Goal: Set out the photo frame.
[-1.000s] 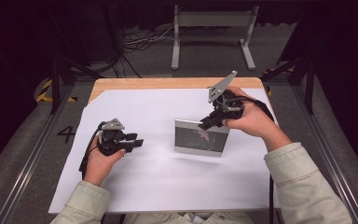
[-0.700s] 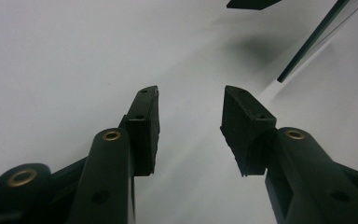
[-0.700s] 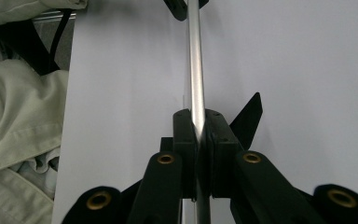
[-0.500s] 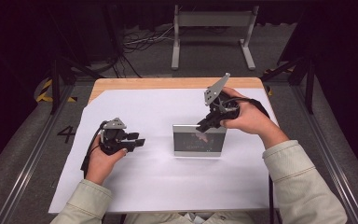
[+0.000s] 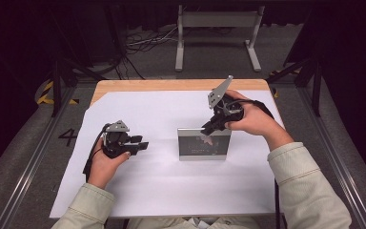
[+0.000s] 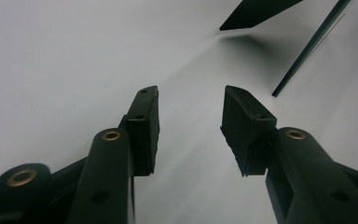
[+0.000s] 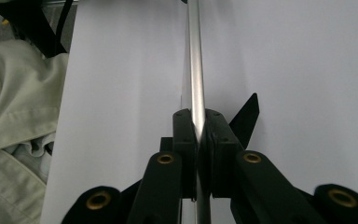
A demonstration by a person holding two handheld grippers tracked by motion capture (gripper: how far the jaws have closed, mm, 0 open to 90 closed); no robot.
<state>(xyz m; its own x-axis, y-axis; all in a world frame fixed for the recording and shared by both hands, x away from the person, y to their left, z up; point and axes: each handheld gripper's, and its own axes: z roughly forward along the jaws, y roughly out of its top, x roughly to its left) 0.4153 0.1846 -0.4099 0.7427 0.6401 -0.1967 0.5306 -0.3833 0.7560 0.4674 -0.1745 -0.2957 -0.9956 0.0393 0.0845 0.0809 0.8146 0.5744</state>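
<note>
High view first: the right gripper (image 5: 208, 128) comes down at a slant onto the top edge of a silver picture frame (image 5: 204, 144) that stands upright on the white sheet (image 5: 162, 191) covering the table. The jaws pinch that top edge near its middle, with the grey plate of the gripper sticking up behind. The left gripper (image 5: 142, 144) sits well off to the frame's left side, low over the sheet, jaws pointing toward the frame but nowhere near touching it. Light-coloured sleeves (image 5: 310, 191) come in from the bottom.

Left gripper view: the left gripper (image 6: 190, 126) has its jaws spread apart with nothing between them, just bare white sheet (image 6: 65, 65) underneath. Up ahead and off to the right of the jaws there's a dark slanted edge and a dark wedge shape; I can't tell for sure which bits of the frame those are.

Right gripper view: the right gripper (image 7: 198, 144) is clamped tight on the frame's thin silver edge (image 7: 195, 70), which runs straight away from the jaws up the middle. A black stand leg (image 7: 246, 119) pokes out just right of the jaws. A sleeve (image 7: 14, 102) sits off to their left.
</note>
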